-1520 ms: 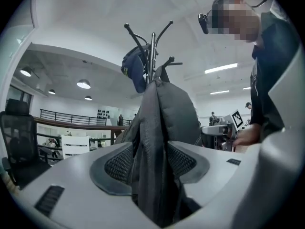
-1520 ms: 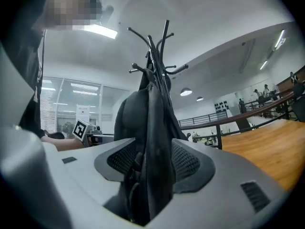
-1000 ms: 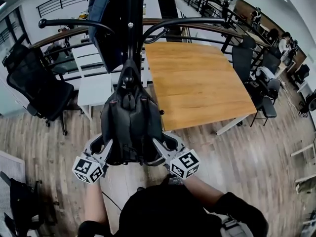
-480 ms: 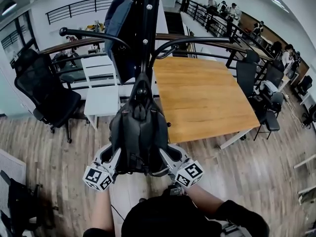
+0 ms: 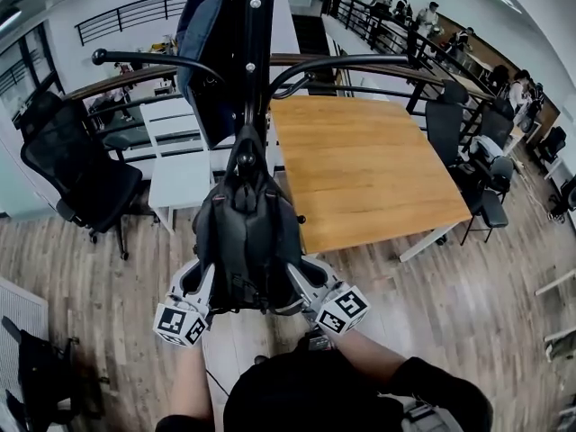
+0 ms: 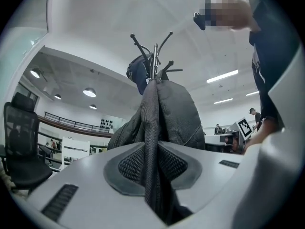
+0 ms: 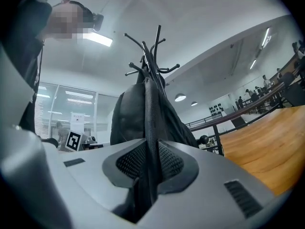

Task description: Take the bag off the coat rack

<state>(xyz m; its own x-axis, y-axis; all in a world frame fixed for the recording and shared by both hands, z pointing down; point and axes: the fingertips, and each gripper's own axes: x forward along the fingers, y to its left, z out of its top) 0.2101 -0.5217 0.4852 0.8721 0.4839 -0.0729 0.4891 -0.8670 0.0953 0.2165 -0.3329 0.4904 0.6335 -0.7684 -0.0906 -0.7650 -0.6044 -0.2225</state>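
A black backpack [image 5: 247,232] hangs by its top loop from the black coat rack [image 5: 248,70]. My left gripper [image 5: 203,273] is at the bag's lower left side and my right gripper [image 5: 302,274] is at its lower right side. In the left gripper view the closing jaws of the left gripper [image 6: 152,168] pinch a fold of the bag [image 6: 174,113] between the pads, below the rack [image 6: 155,56]. In the right gripper view the right gripper [image 7: 148,171] is also closing, with a strip of the bag [image 7: 128,113] squeezed between its pads.
A dark blue bag [image 5: 205,57] hangs on the rack's far side. A wooden table [image 5: 369,165] stands to the right and a black office chair [image 5: 76,174] to the left. White tables [image 5: 178,174] and a railing [image 5: 378,61] lie behind.
Both grippers stay at the bag's lower sides and their jaws have drawn in on the fabric. The bag still hangs from the rack; the head view has shifted slightly.
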